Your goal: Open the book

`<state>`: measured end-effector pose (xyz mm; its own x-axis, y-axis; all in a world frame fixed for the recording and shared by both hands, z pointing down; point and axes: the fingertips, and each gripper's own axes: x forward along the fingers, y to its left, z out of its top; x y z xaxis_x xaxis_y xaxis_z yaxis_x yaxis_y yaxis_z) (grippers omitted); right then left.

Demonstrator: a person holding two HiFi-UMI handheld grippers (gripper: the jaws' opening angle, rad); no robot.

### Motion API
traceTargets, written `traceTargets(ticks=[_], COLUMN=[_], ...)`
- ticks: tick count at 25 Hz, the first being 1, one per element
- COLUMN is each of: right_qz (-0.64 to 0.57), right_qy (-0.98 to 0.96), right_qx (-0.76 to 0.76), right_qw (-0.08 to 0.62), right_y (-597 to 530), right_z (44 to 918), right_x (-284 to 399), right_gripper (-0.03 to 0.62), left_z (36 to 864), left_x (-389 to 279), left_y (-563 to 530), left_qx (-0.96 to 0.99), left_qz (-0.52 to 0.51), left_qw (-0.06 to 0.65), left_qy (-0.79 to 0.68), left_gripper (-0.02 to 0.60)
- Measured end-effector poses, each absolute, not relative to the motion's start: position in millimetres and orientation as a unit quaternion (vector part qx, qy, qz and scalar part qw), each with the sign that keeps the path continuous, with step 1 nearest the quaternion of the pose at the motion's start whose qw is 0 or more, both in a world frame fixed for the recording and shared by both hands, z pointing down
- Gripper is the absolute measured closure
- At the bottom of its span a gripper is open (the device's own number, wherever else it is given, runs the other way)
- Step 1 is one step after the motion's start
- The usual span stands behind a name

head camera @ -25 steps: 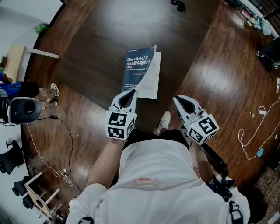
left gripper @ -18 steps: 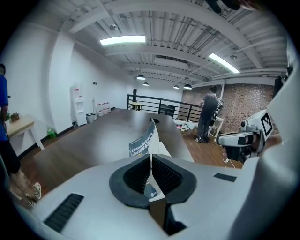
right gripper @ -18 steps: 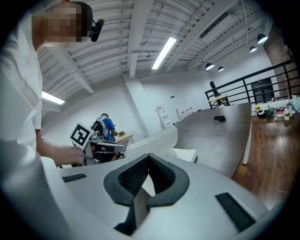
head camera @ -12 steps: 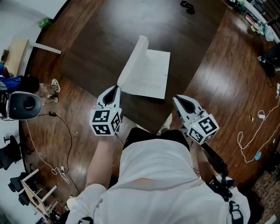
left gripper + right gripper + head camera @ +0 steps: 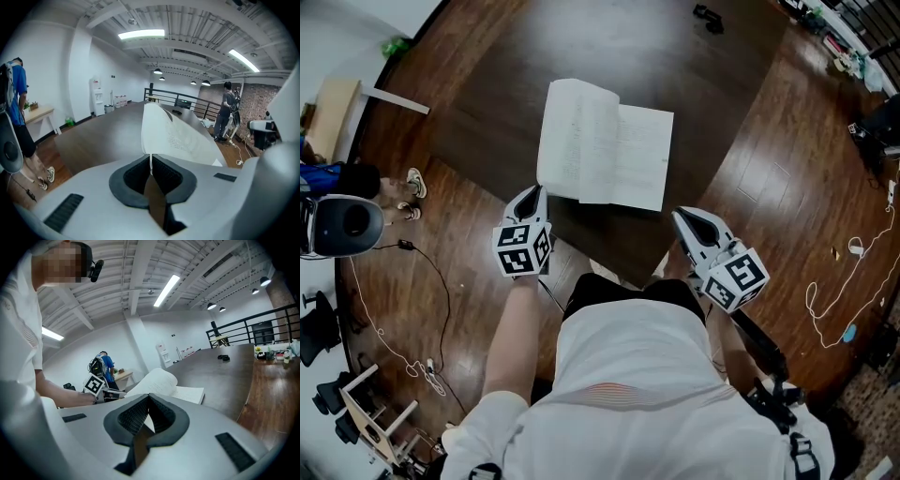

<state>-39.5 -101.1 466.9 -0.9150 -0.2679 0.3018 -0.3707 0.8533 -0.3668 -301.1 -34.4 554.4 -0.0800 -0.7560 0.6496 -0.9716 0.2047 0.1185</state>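
The book (image 5: 609, 145) lies open on the dark table (image 5: 581, 47), white printed pages up, the left stack of leaves bulging. My left gripper (image 5: 534, 192) is at the book's near left corner, shut on the thin edge of the turned leaves; in the left gripper view that white edge runs up from between the pads (image 5: 150, 157) to the curved page (image 5: 183, 138). My right gripper (image 5: 678, 216) hovers off the table's near edge, right of the book, shut with nothing in it. In the right gripper view its jaws (image 5: 148, 396) point at the open book (image 5: 159, 380).
A small black object (image 5: 708, 16) lies at the table's far side. Wooden floor surrounds the table, with cables (image 5: 834, 300) on the right. A person in blue (image 5: 14, 93) stands at the left, another person (image 5: 228, 110) by the railing.
The book was closed with its cover lifting; my left gripper swung the cover and pages over to the left, and the book now lies open. The right gripper has hardly shifted.
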Motion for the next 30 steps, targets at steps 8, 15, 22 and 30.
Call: traceTargets(ticks=[8,15,22,30], right_qz=[0.212,0.212,0.211,0.211], right_qy=[-0.954,-0.952,-0.951,-0.95], right_qx=[0.168,0.174,0.177,0.176], right_qw=[0.13,0.137,0.142,0.146], right_y=[-97.8,-98.9,-99.0,-98.3], right_z=[468.7,471.4,471.5,473.5], right_x=[-41.0,-38.5,-36.8,-36.3], right_gripper=[0.591,0.591,0.591,0.591], left_z=[610.3,641.5,652.9,659.4], left_x=[-302.1,-298.5,-291.5,-286.8], left_y=[-36.2,-37.9,-40.3,-41.9], left_qx=[0.594,0.593,0.599,0.598], left_qz=[0.196,0.217,0.244,0.248], left_qw=[0.349,0.372,0.368,0.371], left_qy=[-0.698,-0.681,-0.668,-0.666], left_gripper=[0.556,0.555,0.555,0.555])
